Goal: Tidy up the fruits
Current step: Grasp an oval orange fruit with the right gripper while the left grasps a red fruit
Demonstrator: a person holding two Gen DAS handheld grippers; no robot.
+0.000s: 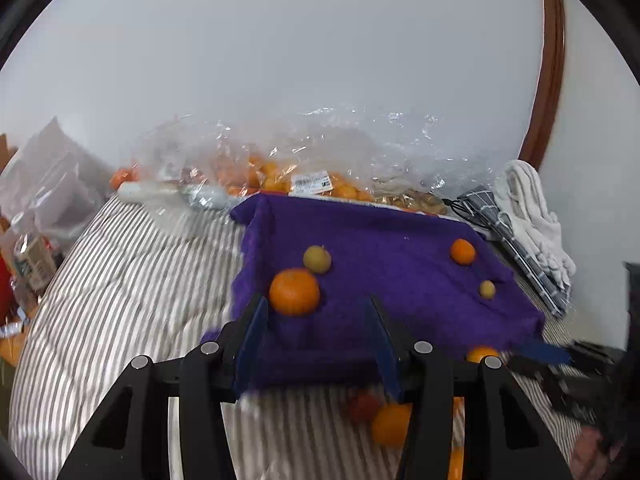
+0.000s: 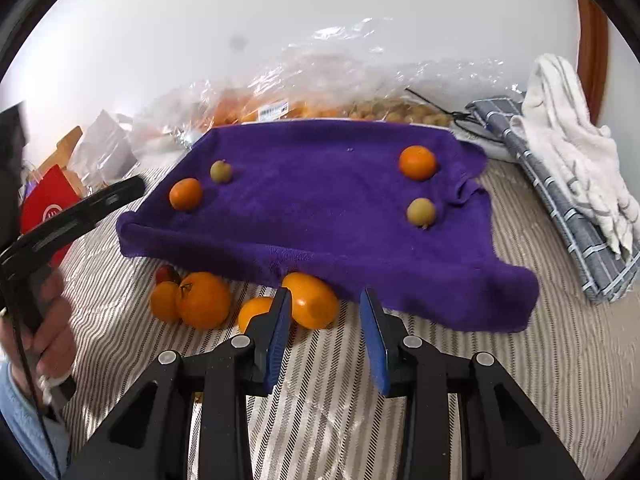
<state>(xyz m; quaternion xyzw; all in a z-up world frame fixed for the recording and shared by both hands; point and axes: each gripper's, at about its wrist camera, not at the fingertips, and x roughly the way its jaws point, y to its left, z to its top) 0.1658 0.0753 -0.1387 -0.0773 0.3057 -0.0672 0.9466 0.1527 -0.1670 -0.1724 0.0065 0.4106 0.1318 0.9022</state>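
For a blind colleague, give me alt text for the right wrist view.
A purple towel on striped bedding holds two oranges and two small green fruits, paired at each end. More orange fruit sits before it, beyond the open, empty right gripper.

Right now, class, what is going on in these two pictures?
A person is sorting fruit with a handheld gripper in each hand. On the purple towel sit two pairs: an orange beside a small green fruit on the left, another orange and green fruit on the right. More orange fruits wait on the striped cover in front. The left gripper and right gripper are both open and empty.
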